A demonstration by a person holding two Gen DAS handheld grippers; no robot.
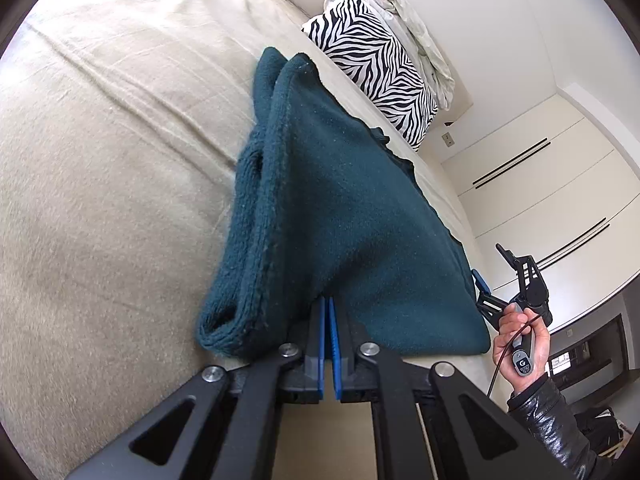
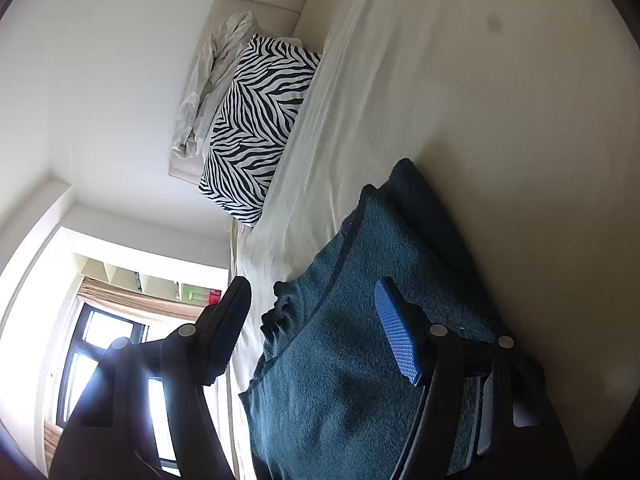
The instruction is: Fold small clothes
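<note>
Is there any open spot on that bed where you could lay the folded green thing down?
Yes. The beige bedspread lies bare on the far side of the teal garment, away from the zebra pillow. A narrower bare strip runs between garment and pillow. It is crowded at the headboard end, where a crumpled pale cloth lies behind the pillow.

One dark teal knit garment (image 1: 340, 208), bunched, centre of the left wrist view. One zebra-print pillow (image 1: 376, 68), upper right. One pale crumpled cloth (image 1: 416, 36) just beside it. One beige bed (image 1: 104, 168). Two tongs: left tongs (image 1: 327, 312) at bottom centre, two blue pads (image 1: 320, 336) pressed on the garment; right tongs (image 2: 316, 320) in the right wrist view, spread. One hand (image 1: 520, 344) at lower right. Two pairs of dark wardrobe handles (image 1: 512, 164) along right edge. One window (image 2: 104, 360) at lower left of the right wrist view.
</note>
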